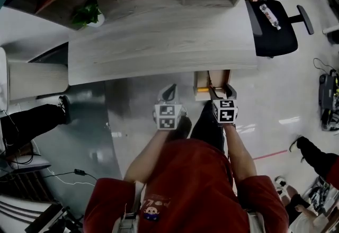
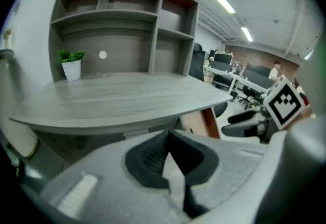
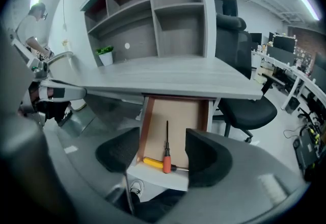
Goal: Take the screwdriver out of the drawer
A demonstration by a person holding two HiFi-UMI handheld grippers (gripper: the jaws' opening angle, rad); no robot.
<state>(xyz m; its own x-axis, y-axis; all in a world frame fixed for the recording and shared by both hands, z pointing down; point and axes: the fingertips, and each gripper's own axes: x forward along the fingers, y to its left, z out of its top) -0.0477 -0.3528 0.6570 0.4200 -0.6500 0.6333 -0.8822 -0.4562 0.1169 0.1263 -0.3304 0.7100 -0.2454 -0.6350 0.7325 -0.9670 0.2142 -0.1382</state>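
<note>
While the right gripper (image 3: 163,139) hung just in front of the open light-wood drawer with a white front panel (image 3: 158,176), its claw stood wide, nothing between the pads. Both pads framed the drawer's front end in the right gripper view. The left gripper (image 2: 169,134) was off to the drawer's left, its claw pinched narrow with the tips meeting and nothing held.

Inside the drawer, at its front end, lay a slim orange-handled screwdriver with a long dark steel shaft (image 3: 166,163), the shaft running toward the drawer's back. A yellow-handled screwdriver (image 3: 152,162) lay crosswise along the drawer's front wall. The two crossed at the orange handle, which seemed to be on top. Which one the task meant was unclear. The drawer sat pulled out from under a grey wood-grain desk (image 3: 168,78).

Handling guess: light, rigid, not fragile. The thin round shaft looked slippery and prone to rolling or pivoting in the pads, so the thick moulded handle was the better hold, gripped across its width. Taking the orange one at its handle risked nudging the yellow one, since they touched. The drawer's front wall, close behind the handles, left little room for the lower pad.
</note>
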